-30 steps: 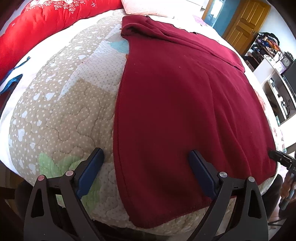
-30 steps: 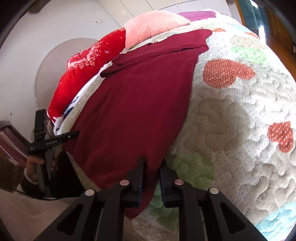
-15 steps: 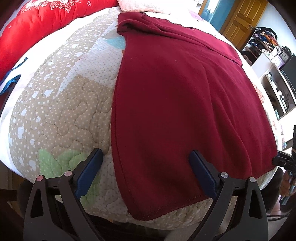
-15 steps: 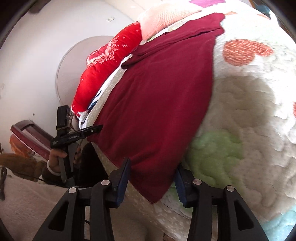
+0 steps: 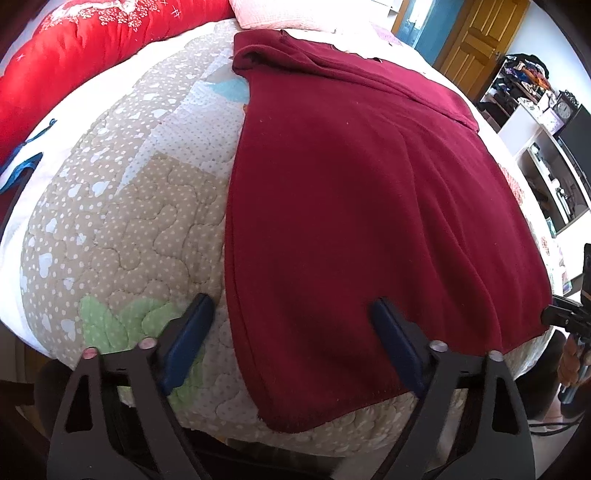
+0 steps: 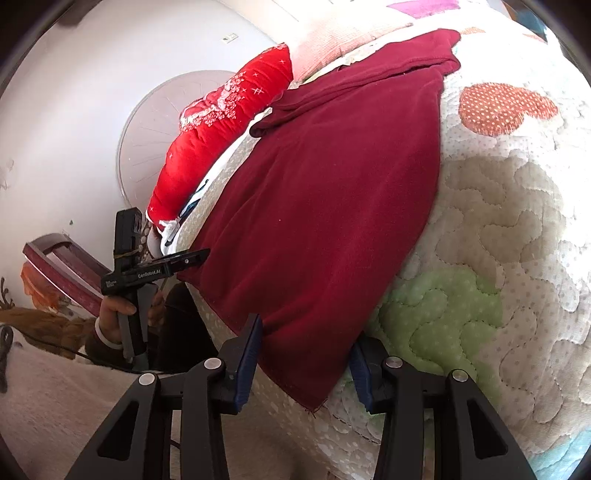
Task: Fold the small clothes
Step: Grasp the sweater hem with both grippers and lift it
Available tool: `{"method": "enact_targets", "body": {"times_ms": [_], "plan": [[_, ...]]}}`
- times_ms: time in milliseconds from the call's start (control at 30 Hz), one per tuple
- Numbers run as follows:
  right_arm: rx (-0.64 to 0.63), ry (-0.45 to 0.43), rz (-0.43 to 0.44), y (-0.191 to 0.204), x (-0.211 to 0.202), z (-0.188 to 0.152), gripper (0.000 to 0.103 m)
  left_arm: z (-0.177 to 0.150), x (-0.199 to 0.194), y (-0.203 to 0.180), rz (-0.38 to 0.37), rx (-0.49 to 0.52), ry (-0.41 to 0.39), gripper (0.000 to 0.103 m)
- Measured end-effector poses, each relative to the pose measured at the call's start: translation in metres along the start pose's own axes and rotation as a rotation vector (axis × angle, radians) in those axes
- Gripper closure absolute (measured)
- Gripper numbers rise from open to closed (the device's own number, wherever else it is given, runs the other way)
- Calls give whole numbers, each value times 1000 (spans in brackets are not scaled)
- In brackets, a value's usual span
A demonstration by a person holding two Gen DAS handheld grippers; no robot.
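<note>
A dark red garment (image 5: pixel 351 192) lies spread flat on the quilted bed cover (image 5: pixel 129 206), its near hem hanging over the bed's edge. My left gripper (image 5: pixel 291 310) straddles the hem's left corner. Its jaws are closing, the cloth lies between them, and the blue pads do not press it. In the right wrist view the same garment (image 6: pixel 332 206) runs down to its other hem corner. My right gripper (image 6: pixel 306 332) stands open astride that corner, pads off the cloth. The left gripper (image 6: pixel 184 260) shows there too, held by a hand (image 6: pixel 114 306).
A bright red quilt (image 5: pixel 74 55) and a pink pillow (image 5: pixel 280 14) lie at the head of the bed. A wooden door (image 5: pixel 476 40) and white shelves (image 5: pixel 546 155) stand beyond the far side. A dark wooden chair back (image 6: pixel 62 266) is near the bed's corner.
My right gripper went from nearly shut to open astride the hem corner, and its view tipped down. My left gripper's jaws narrowed a little and kept their place.
</note>
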State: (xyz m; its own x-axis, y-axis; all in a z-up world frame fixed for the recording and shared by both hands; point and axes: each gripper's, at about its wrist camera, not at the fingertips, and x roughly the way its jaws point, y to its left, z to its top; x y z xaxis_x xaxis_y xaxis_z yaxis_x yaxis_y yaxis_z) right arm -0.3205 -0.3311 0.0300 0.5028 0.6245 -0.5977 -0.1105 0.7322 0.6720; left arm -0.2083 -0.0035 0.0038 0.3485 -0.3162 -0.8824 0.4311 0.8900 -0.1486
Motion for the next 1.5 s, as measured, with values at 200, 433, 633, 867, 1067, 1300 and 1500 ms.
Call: {"method": "enact_targets", "body": {"times_ms": [200,433,633,867,1067,1300,1500], "plan": [[12,-10,22,-3,5,2,70,-1,-7,6,-25,-14,-2,38],[20,-34,19,-6,8,2,70,-2,-13,6,-63,-20,-4,66],[-31,-50,23,3,8,5,79,3,-23,10,-157,-56,9,93],[-26,-123,108,7,1,21,85,24,-37,12,-260,-89,-22,95],[-35,-255,150,7,-20,47,86,55,-54,11,-279,-89,-111,96],[-64,-362,111,7,-28,101,87,117,-55,13,-285,-114,-231,96],[-67,-421,28,-3,-27,166,87,193,-36,20,-260,-146,-296,96]]}}
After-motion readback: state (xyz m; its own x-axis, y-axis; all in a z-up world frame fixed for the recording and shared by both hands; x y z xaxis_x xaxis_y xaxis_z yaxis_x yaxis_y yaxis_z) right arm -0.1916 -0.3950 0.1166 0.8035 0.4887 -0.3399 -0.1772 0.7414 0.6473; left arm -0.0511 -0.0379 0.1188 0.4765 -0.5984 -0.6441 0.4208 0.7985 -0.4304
